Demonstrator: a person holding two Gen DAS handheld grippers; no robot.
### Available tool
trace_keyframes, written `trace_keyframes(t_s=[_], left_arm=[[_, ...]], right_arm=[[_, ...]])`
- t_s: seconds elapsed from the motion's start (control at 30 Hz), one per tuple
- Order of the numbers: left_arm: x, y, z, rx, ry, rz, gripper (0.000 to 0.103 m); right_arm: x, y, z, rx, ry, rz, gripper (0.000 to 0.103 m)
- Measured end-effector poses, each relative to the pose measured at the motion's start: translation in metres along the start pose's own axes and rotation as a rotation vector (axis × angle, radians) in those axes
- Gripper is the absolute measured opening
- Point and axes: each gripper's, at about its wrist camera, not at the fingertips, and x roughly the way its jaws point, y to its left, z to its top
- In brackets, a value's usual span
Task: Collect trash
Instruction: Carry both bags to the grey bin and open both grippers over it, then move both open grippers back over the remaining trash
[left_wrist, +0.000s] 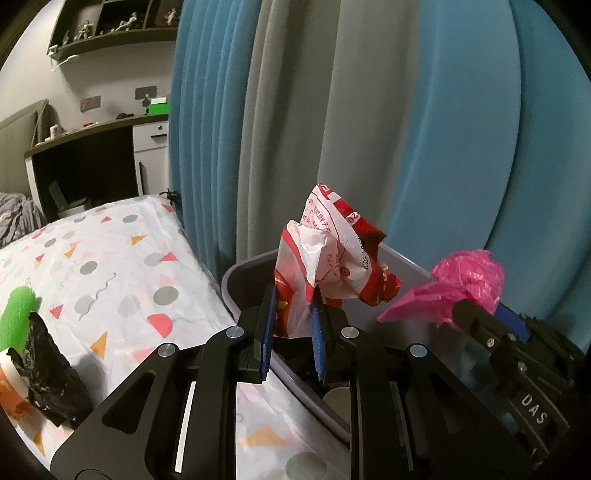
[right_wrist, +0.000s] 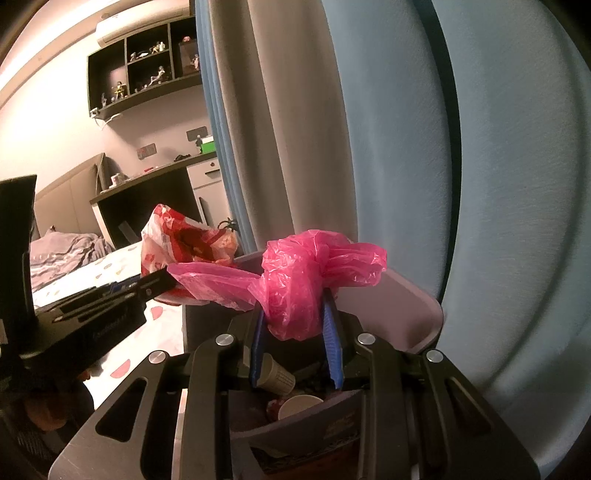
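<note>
My left gripper (left_wrist: 292, 314) is shut on a crumpled red-and-white plastic bag (left_wrist: 332, 254), held over the near left edge of a grey bin (left_wrist: 251, 273). My right gripper (right_wrist: 293, 317) is shut on a knotted pink plastic bag (right_wrist: 295, 284), held above the same grey bin (right_wrist: 406, 310). In the left wrist view the pink plastic bag (left_wrist: 469, 280) and the right gripper (left_wrist: 480, 317) show at the right. In the right wrist view the red-and-white plastic bag (right_wrist: 184, 240) and the left gripper (right_wrist: 147, 288) show at the left. Paper cups (right_wrist: 301, 404) and other trash lie inside the bin.
The bin stands on a table with a patterned white cloth (left_wrist: 110, 266). A crumpled black bag (left_wrist: 48, 369) and a green roll (left_wrist: 16, 317) lie at the cloth's left edge. Blue and grey curtains (left_wrist: 332, 110) hang close behind. A desk (left_wrist: 88, 136) and shelves stand at far left.
</note>
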Motion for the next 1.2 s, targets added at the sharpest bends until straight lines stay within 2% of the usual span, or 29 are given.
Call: trace_keyframes(t_s=[0.5,0.53,0.6,0.63,0.67,0.7,0.77,0.9,0.97,1.07,1.2], left_arm=[[0.026,-0.001,0.006,-0.013,0.039,-0.063,0.02],[0.027,-0.001,0.006,-0.016,0.039,-0.069,0.024],[0.029,0.002,0.006,-0.037,0.037,-0.086,0.043],[0.029,0.005,0.007,-0.051,0.031,-0.09,0.06],[0.028,0.007,0.006,-0.063,0.023,-0.098,0.067],[0.026,0.012,0.006,-0.078,0.015,-0.106,0.069],[0.025,0.017,0.006,-0.089,0.013,-0.088,0.078],[0.011,0.031,0.003,-0.088,-0.014,-0.009,0.089],[0.002,0.034,0.0,-0.087,-0.033,0.026,0.094],[-0.012,0.042,-0.005,-0.098,-0.049,0.069,0.096],[-0.028,0.052,-0.012,-0.105,-0.056,0.111,0.097]], right_arm=[[0.015,-0.004,0.001,0.013,0.03,-0.005,0.029],[0.015,-0.004,0.002,0.015,0.03,-0.005,0.029],[0.014,-0.004,0.004,0.014,0.027,-0.004,0.034],[0.014,-0.004,0.005,0.014,0.025,-0.004,0.04],[0.014,-0.004,0.005,0.015,0.023,-0.002,0.046],[0.013,-0.004,0.006,0.017,0.019,-0.003,0.048],[0.015,-0.006,0.007,0.018,0.02,-0.006,0.049],[0.012,-0.006,0.006,0.027,0.018,-0.007,0.053],[0.006,-0.004,0.006,0.029,0.003,-0.005,0.061],[-0.004,0.0,0.005,0.03,-0.022,-0.014,0.072],[-0.018,0.008,0.005,0.023,-0.043,-0.022,0.078]])
